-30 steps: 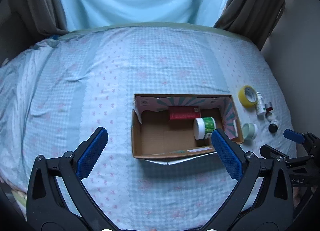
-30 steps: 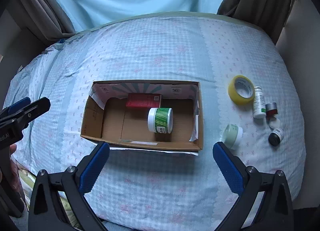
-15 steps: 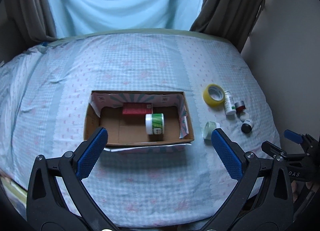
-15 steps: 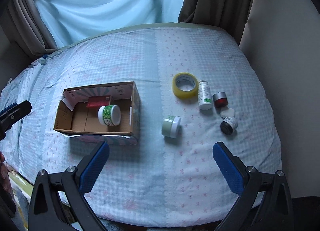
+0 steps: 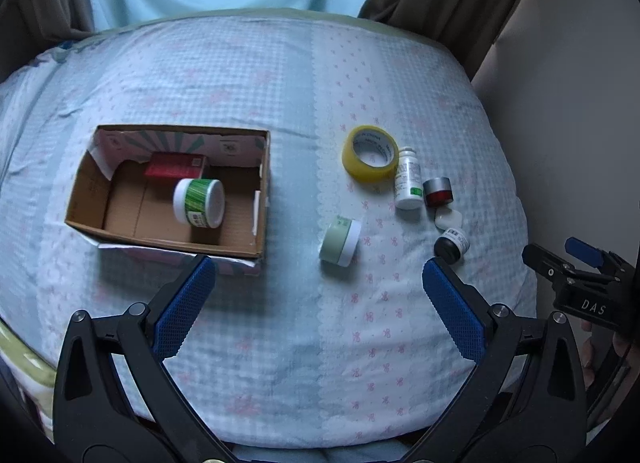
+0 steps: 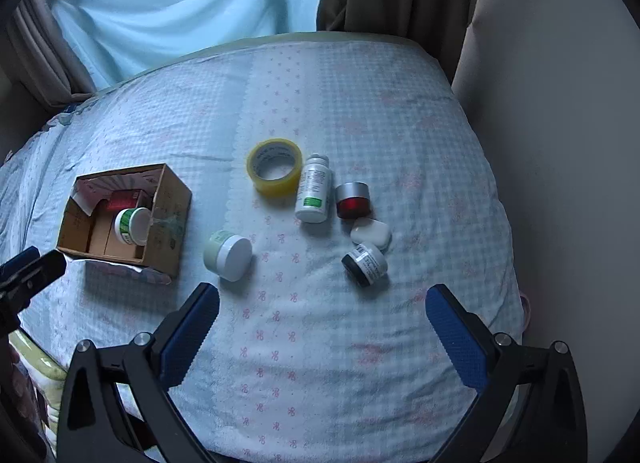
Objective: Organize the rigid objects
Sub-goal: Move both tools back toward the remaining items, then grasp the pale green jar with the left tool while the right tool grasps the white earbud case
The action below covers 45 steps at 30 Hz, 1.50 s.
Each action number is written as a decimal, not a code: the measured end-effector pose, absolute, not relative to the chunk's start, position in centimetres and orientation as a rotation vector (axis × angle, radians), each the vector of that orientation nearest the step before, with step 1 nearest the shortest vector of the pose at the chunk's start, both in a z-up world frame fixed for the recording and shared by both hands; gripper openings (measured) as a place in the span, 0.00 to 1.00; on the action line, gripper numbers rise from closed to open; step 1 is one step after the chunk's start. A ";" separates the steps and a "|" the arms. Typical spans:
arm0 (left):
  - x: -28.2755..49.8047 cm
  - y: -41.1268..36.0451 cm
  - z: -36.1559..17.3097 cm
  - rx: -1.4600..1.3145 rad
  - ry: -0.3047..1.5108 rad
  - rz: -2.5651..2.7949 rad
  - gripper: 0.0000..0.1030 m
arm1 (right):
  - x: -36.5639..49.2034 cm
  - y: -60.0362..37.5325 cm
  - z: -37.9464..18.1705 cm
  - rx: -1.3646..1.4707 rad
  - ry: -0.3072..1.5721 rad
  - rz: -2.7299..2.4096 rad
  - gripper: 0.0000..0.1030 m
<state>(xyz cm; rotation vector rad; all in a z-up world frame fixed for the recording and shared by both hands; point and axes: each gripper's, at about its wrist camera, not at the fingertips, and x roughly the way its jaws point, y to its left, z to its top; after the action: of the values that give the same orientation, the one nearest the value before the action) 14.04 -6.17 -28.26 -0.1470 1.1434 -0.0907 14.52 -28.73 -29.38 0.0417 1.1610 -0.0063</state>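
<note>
On the bed (image 5: 280,75), left half: cardboard box (image 5: 84,199) holding green jar (image 5: 199,203) and red carton (image 5: 176,165) | right edge: tape roll (image 5: 369,159), white bottle (image 5: 408,179), red jar (image 5: 438,192), black jar (image 5: 451,246); pale green jar (image 5: 340,241) between box and group | left gripper (image 5: 316,299) wide, empty | right gripper (image 6: 322,327) wide, empty

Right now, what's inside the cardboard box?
Inside the cardboard box there is a green-striped jar lying on its side and a red packet behind it against the back wall. The jar hides part of the packet; nothing else shows on the floor.
</note>
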 end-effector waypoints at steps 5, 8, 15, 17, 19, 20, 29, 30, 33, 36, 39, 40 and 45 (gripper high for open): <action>16.8 -8.7 -33.0 -0.134 1.211 -0.109 1.00 | 17.4 -31.6 -32.6 0.086 1.206 -0.043 1.00; 18.5 -10.0 -36.2 -0.119 1.255 -0.111 1.00 | 19.3 -33.0 -34.9 0.123 1.242 -0.069 1.00; 21.5 -11.8 -43.3 -0.050 1.360 -0.122 1.00 | 24.2 -35.7 -41.8 0.182 1.361 -0.136 1.00; 22.3 -12.0 -44.8 -0.029 1.384 -0.117 1.00 | 25.5 -36.2 -43.8 0.188 1.397 -0.145 1.00; 23.0 -12.3 -46.1 -0.012 1.399 -0.116 1.00 | 26.6 -36.5 -45.7 0.181 1.437 -0.163 1.00; 23.3 -12.4 -46.7 -0.005 1.408 -0.117 1.00 | 27.1 -36.6 -46.6 0.183 1.456 -0.170 0.99; 25.5 -13.0 -50.5 0.008 1.480 -0.119 0.95 | 30.0 -35.4 -50.3 0.152 1.513 -0.185 0.84; 25.6 -13.1 -50.8 0.014 1.483 -0.119 0.94 | 30.2 -35.3 -50.7 0.150 1.522 -0.185 0.82; 26.1 -13.3 -51.5 0.028 1.490 -0.122 0.92 | 30.8 -34.8 -52.1 0.165 1.557 -0.183 0.65; 26.3 -13.7 -52.4 0.014 1.502 -0.141 0.66 | 30.8 -34.6 -52.9 0.151 1.571 -0.205 0.58; 26.4 -14.1 -53.8 -0.009 1.529 -0.152 0.48 | 30.7 -34.3 -53.5 0.151 1.571 -0.224 0.56; 26.5 -14.0 -54.1 -0.019 1.537 -0.154 0.44 | 30.7 -34.2 -53.6 0.154 1.573 -0.227 0.56; 26.7 -13.9 -54.2 -0.046 1.515 -0.161 0.40 | 30.9 -33.2 -54.2 0.161 1.570 -0.240 0.56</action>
<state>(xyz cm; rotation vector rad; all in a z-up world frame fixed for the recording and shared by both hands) 26.67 -13.87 -54.22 -0.0460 1.5151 -0.1612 30.86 -33.20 -54.25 0.1611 1.5703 -0.2395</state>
